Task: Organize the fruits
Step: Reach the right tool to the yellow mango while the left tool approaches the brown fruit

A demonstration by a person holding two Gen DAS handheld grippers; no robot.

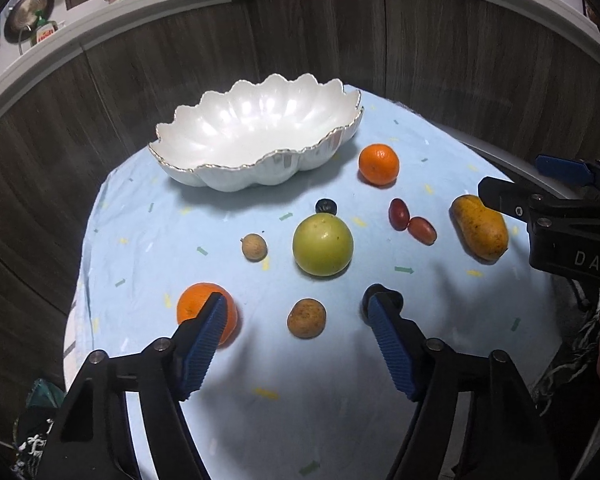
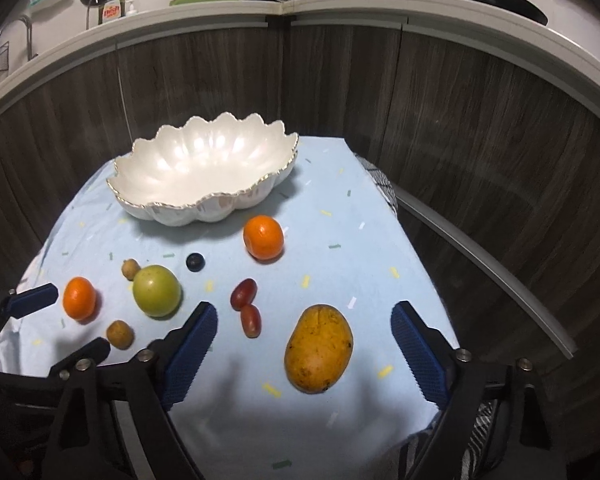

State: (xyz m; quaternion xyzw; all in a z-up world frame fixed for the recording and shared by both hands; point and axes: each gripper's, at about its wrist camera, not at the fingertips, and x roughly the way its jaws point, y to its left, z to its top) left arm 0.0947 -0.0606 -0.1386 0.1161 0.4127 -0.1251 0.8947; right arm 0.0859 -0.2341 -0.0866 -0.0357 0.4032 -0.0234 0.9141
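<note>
An empty white scalloped bowl (image 1: 256, 136) (image 2: 204, 168) stands at the back of the light blue cloth. Fruits lie loose in front of it: a green apple (image 1: 323, 245) (image 2: 156, 290), two oranges (image 1: 379, 164) (image 1: 196, 304), a yellow mango (image 1: 479, 227) (image 2: 319, 349), two red grapes (image 1: 410, 220) (image 2: 246, 306), a dark berry (image 1: 326, 206) (image 2: 195, 261) and two small brown fruits (image 1: 306, 317) (image 1: 254, 247). My left gripper (image 1: 298, 304) is open above the near brown fruit. My right gripper (image 2: 304, 316) is open, with the mango between its fingers' lines.
The cloth-covered table (image 2: 340, 216) ends against dark wood-grain cabinet fronts (image 2: 460, 120) behind and to the right. A kitchen counter (image 2: 300, 0) with pans and dishes runs above. The right gripper's body (image 1: 560, 220) shows at the right edge of the left wrist view.
</note>
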